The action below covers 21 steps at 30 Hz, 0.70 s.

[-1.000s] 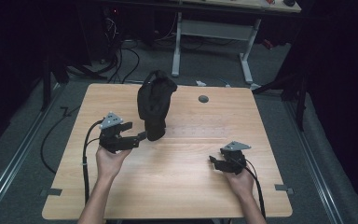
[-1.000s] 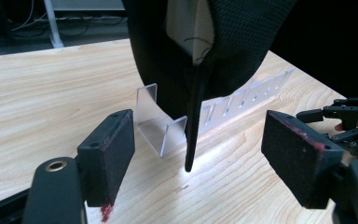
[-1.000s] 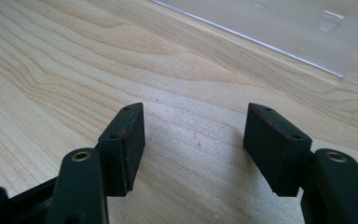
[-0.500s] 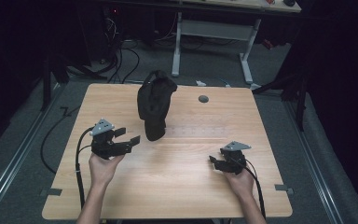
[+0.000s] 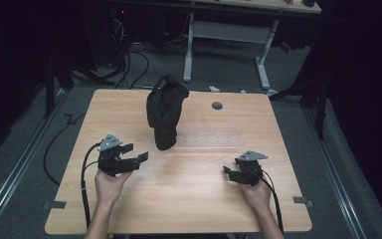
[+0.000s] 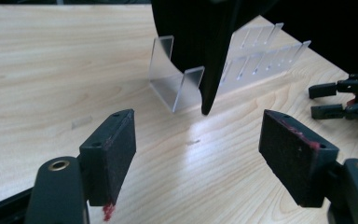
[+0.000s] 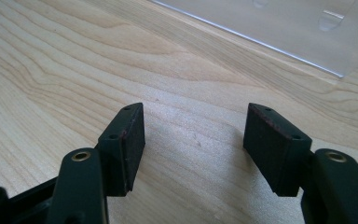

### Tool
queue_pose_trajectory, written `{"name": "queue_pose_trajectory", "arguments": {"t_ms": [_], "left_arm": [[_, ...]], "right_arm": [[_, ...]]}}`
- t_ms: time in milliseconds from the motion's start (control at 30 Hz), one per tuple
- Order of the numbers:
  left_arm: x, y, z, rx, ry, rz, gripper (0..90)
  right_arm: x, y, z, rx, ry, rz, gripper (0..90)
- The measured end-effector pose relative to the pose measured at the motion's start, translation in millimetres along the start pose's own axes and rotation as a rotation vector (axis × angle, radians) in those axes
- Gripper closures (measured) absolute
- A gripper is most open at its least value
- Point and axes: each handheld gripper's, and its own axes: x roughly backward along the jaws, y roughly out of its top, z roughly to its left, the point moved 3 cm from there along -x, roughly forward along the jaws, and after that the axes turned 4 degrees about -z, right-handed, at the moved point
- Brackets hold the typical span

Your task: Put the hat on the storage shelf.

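Both tongs are held spread wide over the worktop [image 5: 189, 194]: left tongs [image 5: 138, 158] near the black bag [image 5: 165, 112], right tongs [image 5: 227, 173] well apart.

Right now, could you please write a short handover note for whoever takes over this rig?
Left gripper: open, holding nothing, just in front of and left of the black garment, apart from it.
Right gripper: open, holding nothing, low over the table at the near right.
The garment hangs over a clear plastic stand at mid-table, its tip reaching down to the wood.
Done: nothing that can be judged from how things lie.
Left: probably a grasp on the garment; neither gripper touches it.
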Motion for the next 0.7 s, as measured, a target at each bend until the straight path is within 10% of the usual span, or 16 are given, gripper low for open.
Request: {"name": "queue_pose_trajectory", "arguments": {"t_ms": [433, 700], "left_arm": [[-4.0, -27.3, 16.9, -0.009, 0.049, 0.037, 28.7], [-11.9, -45.7, 24.9, -0.095, 0.108, 0.074, 28.9]], "right_arm": [[0.0, 0.0, 0.1, -0.001, 0.0, 0.0, 38.8], [0.0, 0.0, 0.3, -0.003, -0.001, 0.0, 38.8]]}}
